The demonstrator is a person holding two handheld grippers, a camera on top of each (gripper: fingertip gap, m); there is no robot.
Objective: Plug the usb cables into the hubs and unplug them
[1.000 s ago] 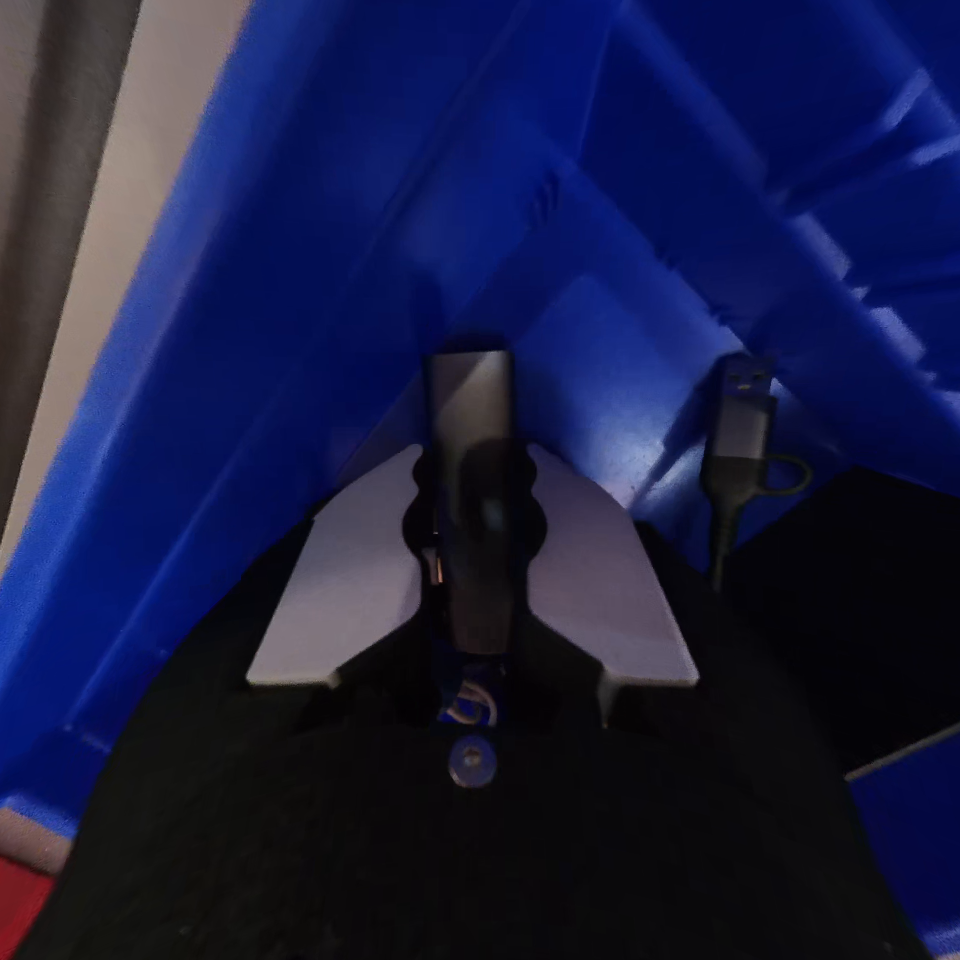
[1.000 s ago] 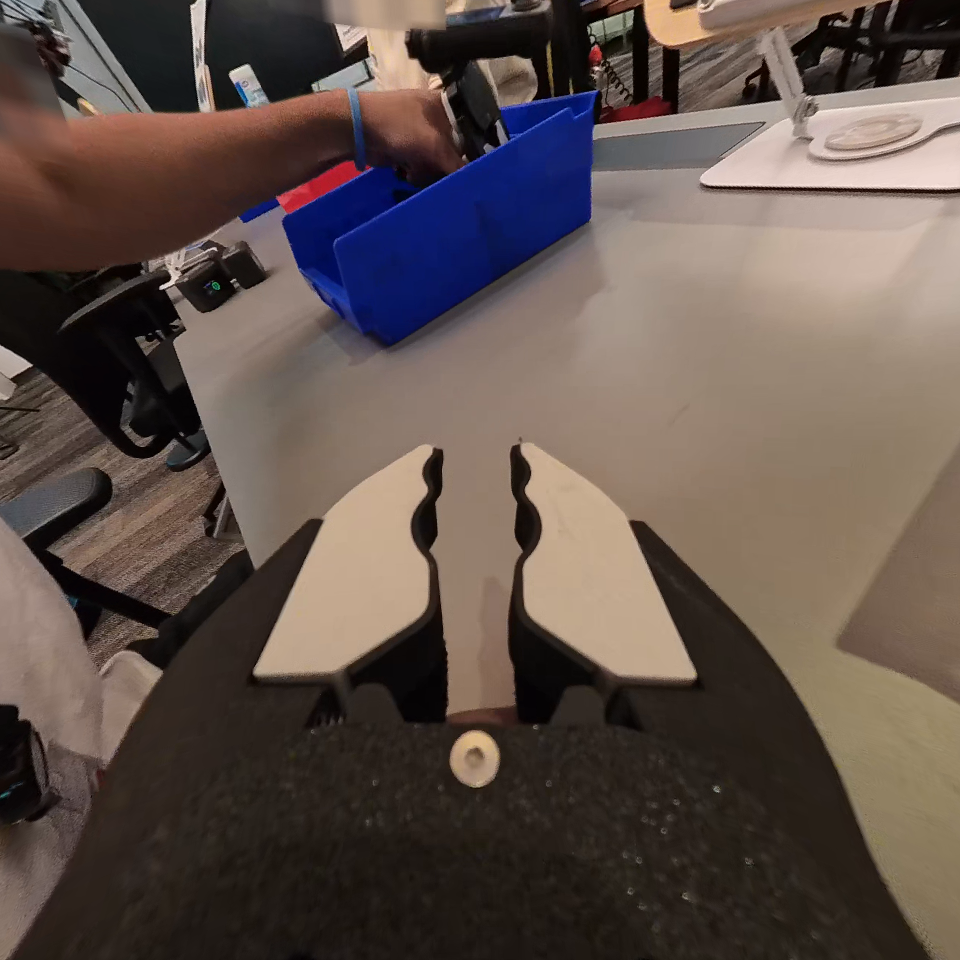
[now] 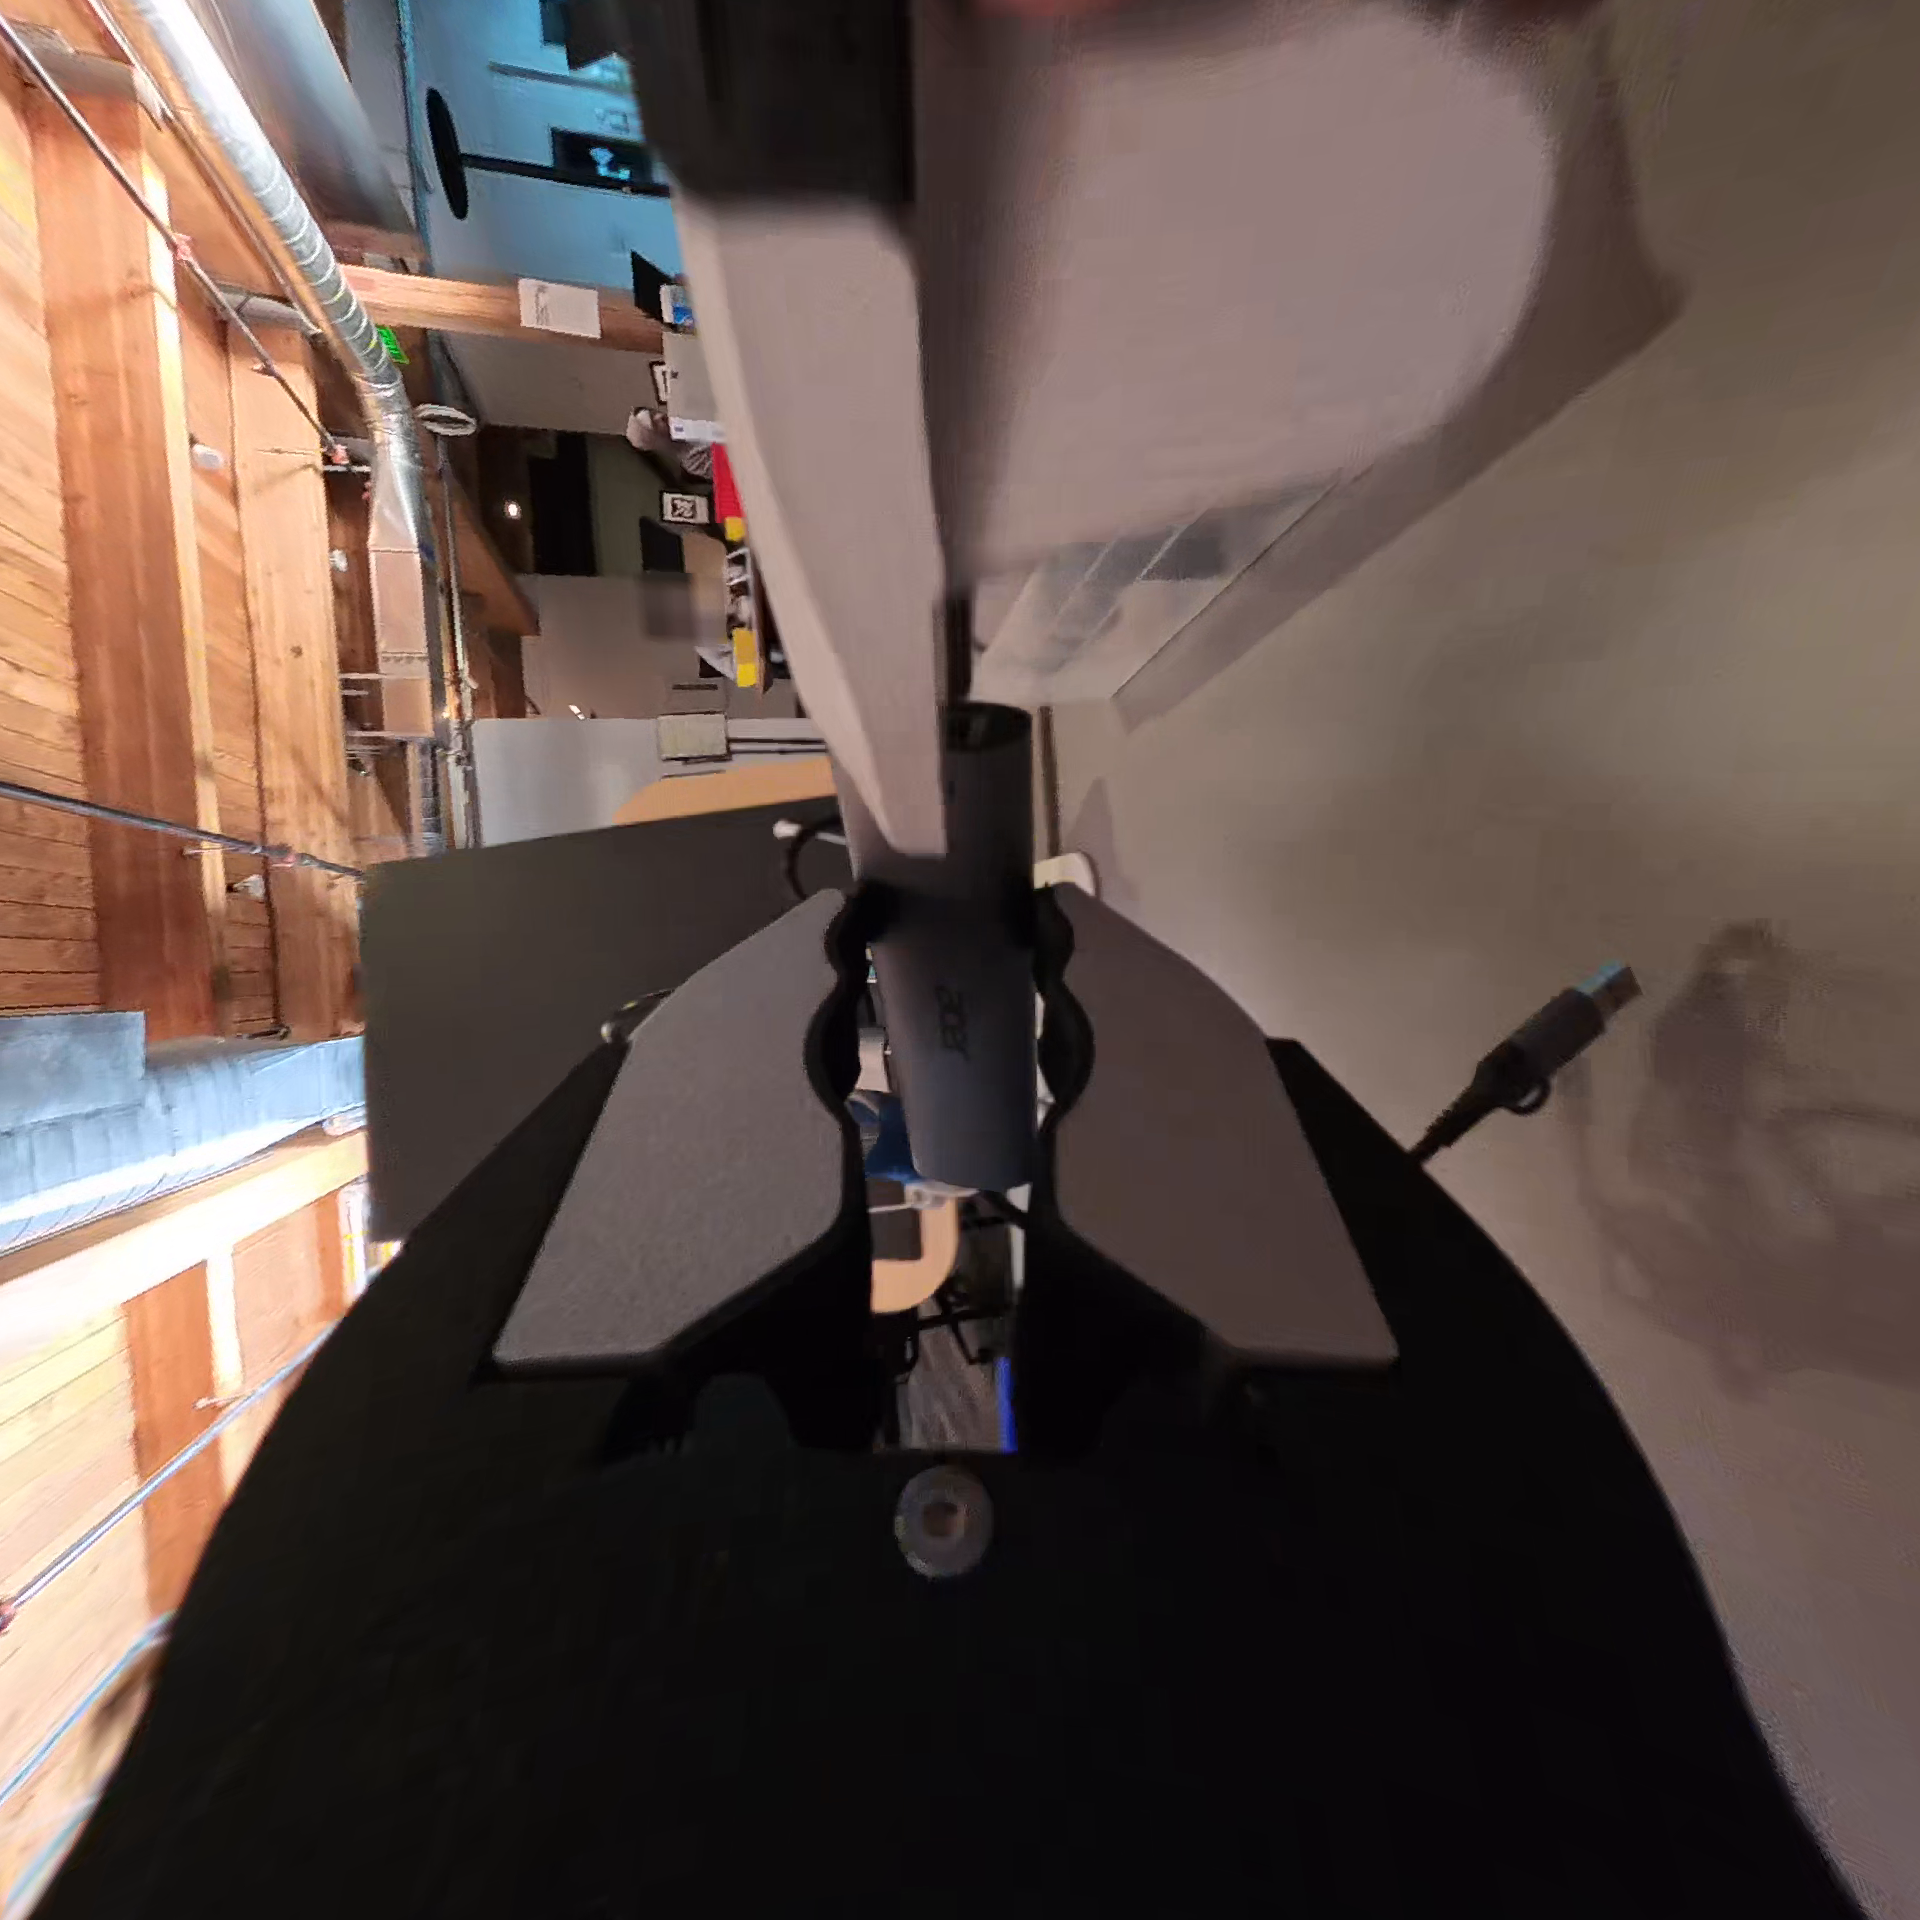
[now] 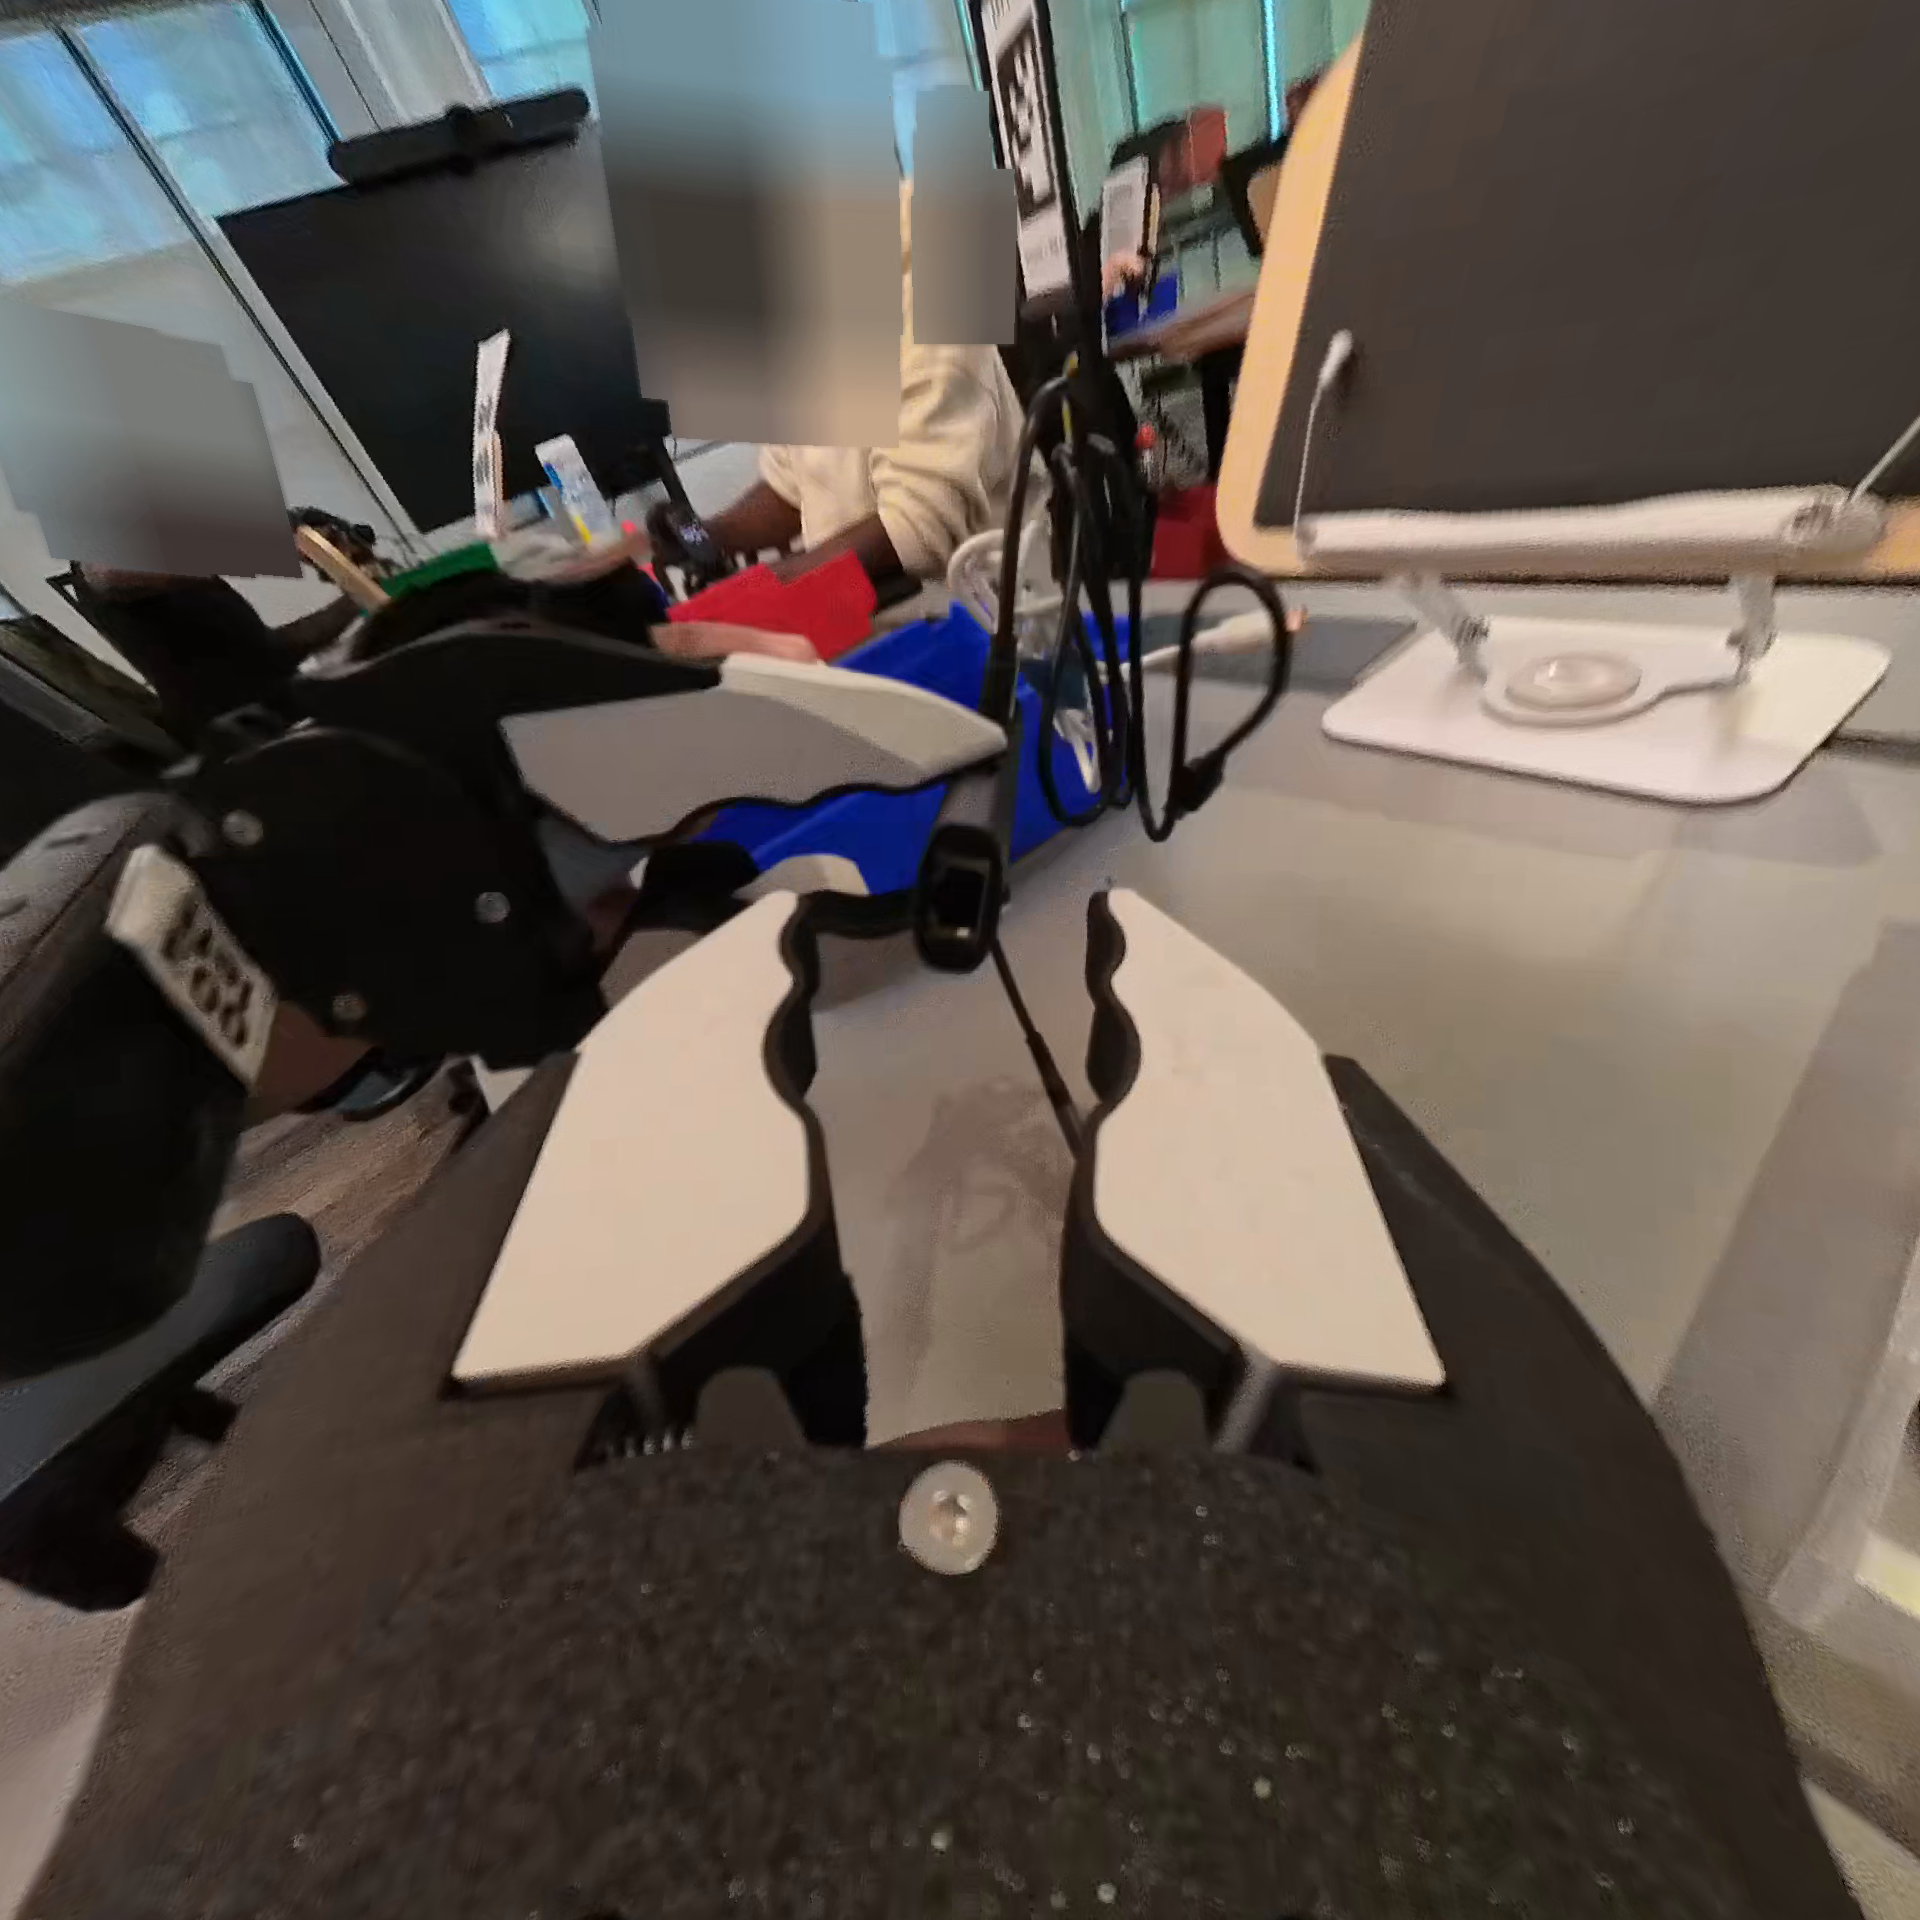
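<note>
My left gripper (image 3: 951,935) is shut on a grey stick-shaped USB hub (image 3: 961,1049) and holds it in the air above the grey table. The hub's short black cable ends in a free USB plug (image 3: 1569,1023) that hangs to the right. In the right wrist view the left gripper's upper finger (image 4: 790,717) reaches in from the left, and the hub's dark end (image 4: 951,904) sits just beyond my right gripper (image 4: 951,925). The right gripper is open and empty. A thin black cable (image 4: 1029,1039) runs down between its fingers.
A blue bin (image 4: 883,821) stands on the grey table (image 4: 1455,987) behind the hub, with several black and white cables (image 4: 1091,623) looping above it. A white stand (image 4: 1600,707) is at the back right. People sit at a desk beyond.
The left gripper has lifted the hub out of the blue bin and brought it in front of the right gripper. The right gripper's fingers have opened wider.
</note>
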